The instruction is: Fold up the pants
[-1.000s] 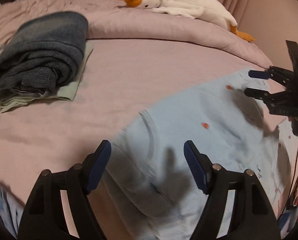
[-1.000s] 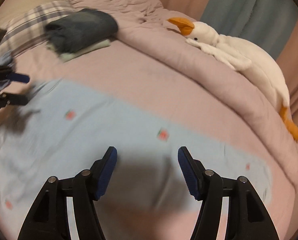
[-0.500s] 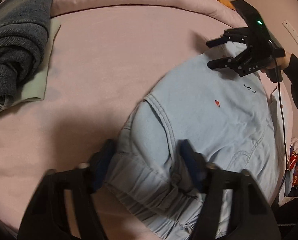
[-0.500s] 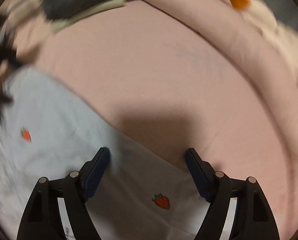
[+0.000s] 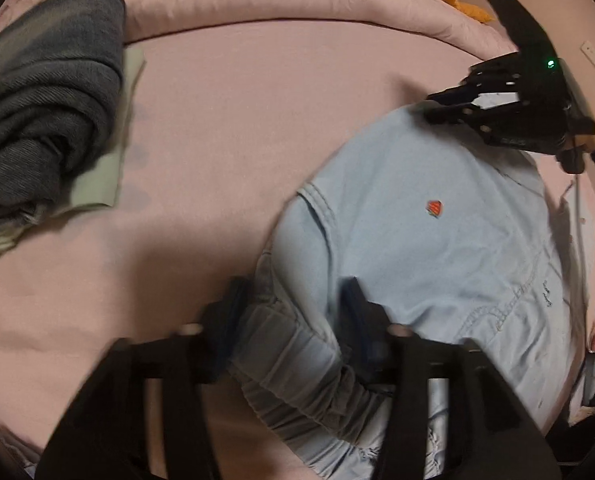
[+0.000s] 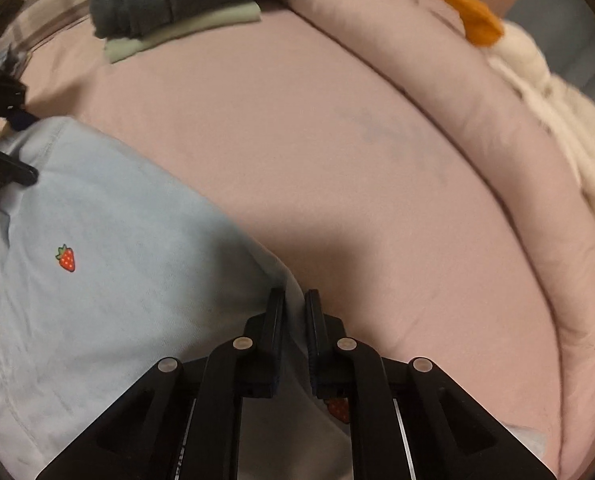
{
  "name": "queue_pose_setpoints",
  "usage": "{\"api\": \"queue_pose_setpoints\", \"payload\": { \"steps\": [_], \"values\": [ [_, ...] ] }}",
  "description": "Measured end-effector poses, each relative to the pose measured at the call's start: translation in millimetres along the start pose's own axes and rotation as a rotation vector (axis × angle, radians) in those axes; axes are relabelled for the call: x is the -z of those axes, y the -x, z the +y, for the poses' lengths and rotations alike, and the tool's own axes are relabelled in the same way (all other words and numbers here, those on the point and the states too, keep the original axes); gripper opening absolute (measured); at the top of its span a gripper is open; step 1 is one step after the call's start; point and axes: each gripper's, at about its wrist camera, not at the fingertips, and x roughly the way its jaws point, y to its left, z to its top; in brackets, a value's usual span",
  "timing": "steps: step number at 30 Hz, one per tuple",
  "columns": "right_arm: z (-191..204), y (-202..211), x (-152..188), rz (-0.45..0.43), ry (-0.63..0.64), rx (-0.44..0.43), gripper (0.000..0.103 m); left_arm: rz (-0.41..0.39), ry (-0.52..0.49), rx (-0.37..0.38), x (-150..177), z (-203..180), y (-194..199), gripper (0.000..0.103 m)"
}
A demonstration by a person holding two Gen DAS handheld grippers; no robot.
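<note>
**Soft blue pants on a pink bed, one hand-held gripper pinching the cloth, the other straddling the waistband**

I am working two hand-held grippers over a bed [image 5: 225, 128] covered in a pink sheet. The pants [image 5: 417, 240], pale blue with small red strawberry motifs, lie spread on the near right part of the bed.

My left hand-held gripper [image 5: 293, 312] has its jaws set wide, one either side of the gathered elastic waistband [image 5: 297, 364]. The view is blurred, and I judge the jaws have not yet closed on the cloth.

My right hand-held gripper [image 6: 295, 312] has its jaws drawn narrow, with a fold of the pants' far edge pinched between them.

I judge the fabric to be light, soft and limp. It will drape and sag from any hold and will not keep a crease unaided. The bunched waistband is the thickest, firmest place to grip; thin edges may slip from the pads, so a deep bite seems wise.

Well apart, at the far left, sits a stack of folded dark clothes [image 5: 45, 92]. A plush goose [image 6: 545, 76] rests on the rolled duvet [image 6: 477, 120].
</note>
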Motion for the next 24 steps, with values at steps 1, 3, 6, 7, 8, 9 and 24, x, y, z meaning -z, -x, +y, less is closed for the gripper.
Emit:
{"api": "queue_pose_setpoints", "payload": {
  "steps": [1,3,6,7,8,9,24],
  "values": [
    [-5.6,2.8,0.3,0.006,-0.016,-0.007,0.023,-0.006,0.016,-0.007,-1.6,4.4,-1.0,0.090],
    [-11.0,4.8,4.0,0.014,-0.053,0.032,0.053,-0.002,0.071,0.018,-5.9,9.2,-7.6,0.092],
    [-16.0,-2.9,9.3,0.012,-0.130,0.030,0.059,0.021,0.098,0.001,-12.4,10.8,-15.9,0.081],
    [-18.0,-2.1,11.0,0.006,-0.152,0.017,0.052,0.042,0.079,0.008,-12.0,7.6,-12.2,0.062],
    [-17.1,0.8,13.4,0.003,-0.170,-0.013,0.033,0.047,0.072,0.034,-11.8,8.0,-7.6,0.034],
    [-10.8,5.1,14.9,0.003,-0.156,-0.017,0.024,0.051,0.068,0.069,-11.6,4.4,-2.1,0.029],
    [83.6,181.3,98.8,-0.244,-0.156,0.223,0.009,-0.313,-0.322,-0.316,75.4,-84.0,141.0,0.029]
  ]
}}
